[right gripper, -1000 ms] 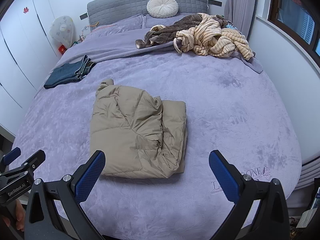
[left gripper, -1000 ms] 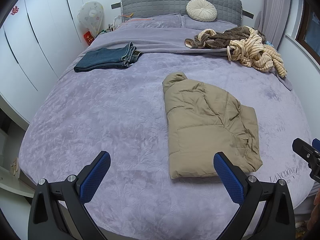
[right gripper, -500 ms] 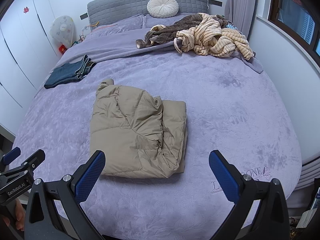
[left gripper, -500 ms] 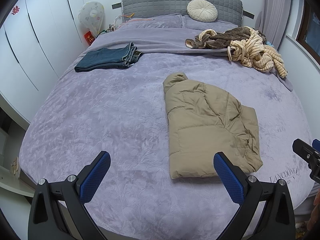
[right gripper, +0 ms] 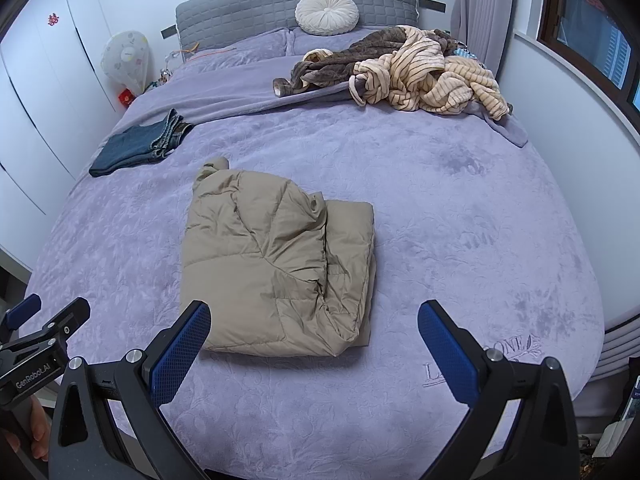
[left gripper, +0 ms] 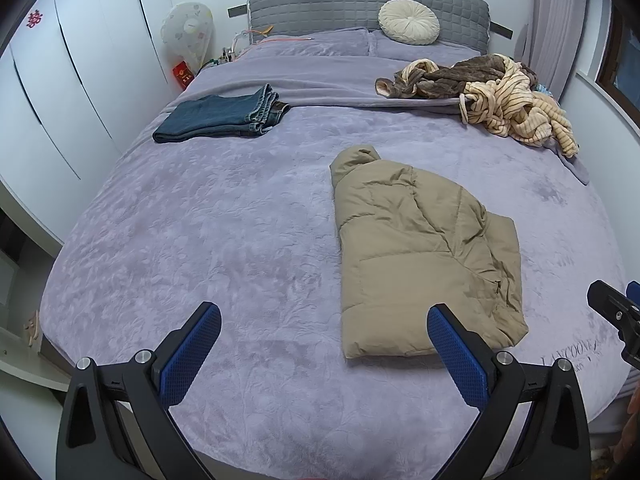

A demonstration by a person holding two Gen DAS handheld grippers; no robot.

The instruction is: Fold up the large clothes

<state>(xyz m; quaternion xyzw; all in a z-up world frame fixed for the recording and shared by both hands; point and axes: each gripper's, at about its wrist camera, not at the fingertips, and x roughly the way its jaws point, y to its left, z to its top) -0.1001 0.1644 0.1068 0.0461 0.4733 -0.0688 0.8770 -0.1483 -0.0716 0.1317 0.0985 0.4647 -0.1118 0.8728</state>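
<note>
A tan puffer jacket (left gripper: 420, 248) (right gripper: 276, 264) lies folded into a compact rectangle on the purple bed cover (left gripper: 224, 232) (right gripper: 460, 216). My left gripper (left gripper: 324, 354) hovers above the bed's near edge, open and holding nothing, with the jacket just beyond its right finger. In the right wrist view my right gripper (right gripper: 314, 350) is also open and holds nothing, and the jacket's near hem sits between its blue pads (right gripper: 448, 356). Each gripper shows at the edge of the other's view. Folded blue jeans (left gripper: 224, 116) (right gripper: 140, 144) lie at the far left of the bed.
A heap of unfolded clothes, striped cream (left gripper: 516, 108) (right gripper: 432, 76) and brown (left gripper: 452, 76), lies at the far right near the headboard (left gripper: 360, 4). A round cushion (left gripper: 408, 22) leans on it. White wardrobe doors (left gripper: 60, 80) run along the left, a wall and window (right gripper: 588, 32) along the right.
</note>
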